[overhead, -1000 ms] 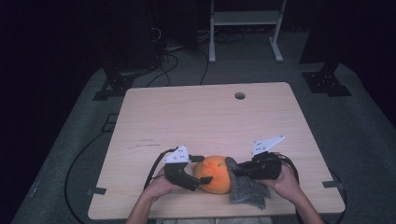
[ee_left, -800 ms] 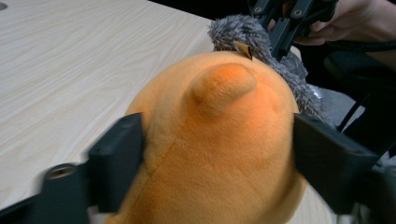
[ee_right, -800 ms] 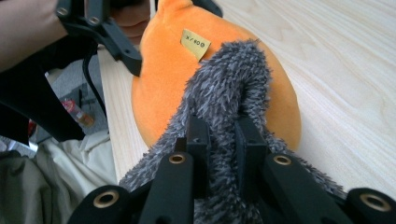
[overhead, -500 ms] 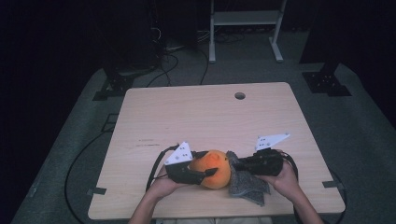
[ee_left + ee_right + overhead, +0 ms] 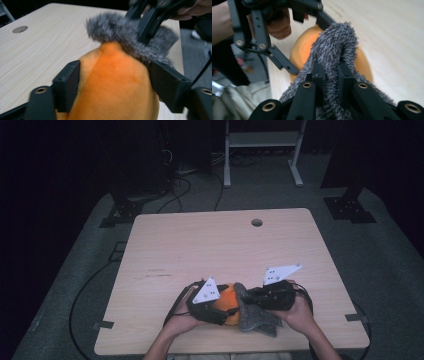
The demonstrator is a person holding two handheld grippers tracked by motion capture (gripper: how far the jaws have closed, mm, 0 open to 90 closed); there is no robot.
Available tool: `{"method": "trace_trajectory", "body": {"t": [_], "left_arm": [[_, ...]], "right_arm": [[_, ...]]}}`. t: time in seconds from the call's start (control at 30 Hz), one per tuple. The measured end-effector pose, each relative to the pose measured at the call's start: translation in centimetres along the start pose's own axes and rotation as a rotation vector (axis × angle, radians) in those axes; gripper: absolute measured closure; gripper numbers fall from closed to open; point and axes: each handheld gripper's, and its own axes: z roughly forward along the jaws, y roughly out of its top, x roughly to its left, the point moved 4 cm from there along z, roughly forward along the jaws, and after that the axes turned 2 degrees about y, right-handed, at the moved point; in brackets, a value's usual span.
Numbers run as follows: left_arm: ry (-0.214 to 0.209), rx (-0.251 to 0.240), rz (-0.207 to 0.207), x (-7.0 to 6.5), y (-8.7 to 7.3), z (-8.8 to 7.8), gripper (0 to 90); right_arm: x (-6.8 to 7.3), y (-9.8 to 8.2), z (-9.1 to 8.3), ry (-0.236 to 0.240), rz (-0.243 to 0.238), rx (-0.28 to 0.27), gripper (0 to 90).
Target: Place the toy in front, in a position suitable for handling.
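Observation:
An orange plush ball (image 5: 227, 296) sits near the table's front edge, with a grey fuzzy cloth (image 5: 256, 318) draped against its right side. My left gripper (image 5: 231, 306) has its jaws on both sides of the ball (image 5: 112, 85). Those jaws have just been opening, but the pads still press the plush. My right gripper (image 5: 248, 297) is shut on a fold of the grey cloth (image 5: 337, 42), pinched between its jaws (image 5: 331, 68) just above the ball (image 5: 303, 48). In the left gripper view the cloth (image 5: 115, 27) covers the top of the ball.
The light wooden table (image 5: 200, 245) has a round cable hole (image 5: 257, 222) at the back. Cables trail from both grippers off the front edge. On the dark floor behind stand a white frame (image 5: 262, 150) and black stand feet (image 5: 350, 207).
Both hands have risen slightly. The grey cloth has been pulled up from the table onto the ball's right side. The left gripper has shifted a little toward the ball.

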Motion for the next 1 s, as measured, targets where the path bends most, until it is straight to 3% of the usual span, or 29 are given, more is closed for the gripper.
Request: {"method": "trace_trajectory", "body": {"t": [0.07, 0.17, 0.27, 0.37, 0.47, 0.67, 0.77, 0.87, 0.93, 1.0], "left_arm": [[-0.049, -0.049, -0.042, 0.7, 0.1, -1.1, 22.2], [-0.062, -0.086, -0.072, 1.6, 0.0, -2.4, 18.2], [-0.072, -0.078, -0.108, 2.7, -1.1, -2.8, 13.7], [-0.089, -0.051, -0.154, 3.6, -2.6, -2.5, 11.7], [-0.130, -0.033, -0.174, 3.7, -3.6, -2.0, 13.3], [-0.199, -0.042, -0.235, 3.5, -4.6, -0.4, 11.0], [-0.204, -0.057, -0.249, 3.3, -4.4, 0.1, 14.6], [-0.180, -0.119, -0.226, 2.5, -2.5, -0.6, 21.9], [-0.161, -0.170, -0.236, 2.4, -1.3, -1.3, 22.8], [-0.147, -0.173, -0.236, 2.4, -0.8, -1.7, 22.8]], "right_arm": [[-0.4, -0.8, 0.3, 0.022, 0.033, -0.003, 78.9], [-0.7, -1.1, 0.0, 0.002, 0.034, 0.003, 79.0], [-1.1, -1.4, -0.2, 0.002, 0.049, -0.002, 78.9], [-1.2, -1.5, -0.3, 0.004, 0.053, -0.001, 78.9], [-1.4, -1.7, -0.4, 0.001, 0.059, 0.002, 78.9], [-2.1, -2.2, -0.9, -0.014, 0.081, 0.005, 78.8], [-2.0, -2.1, -1.0, -0.018, 0.079, 0.005, 78.9], [-2.1, -1.7, -2.1, 0.006, 0.099, -0.057, 79.1], [-2.3, -1.4, -2.9, 0.024, 0.121, -0.109, 79.1], [-2.6, -1.3, -3.1, 0.024, 0.133, -0.129, 79.1]]}}
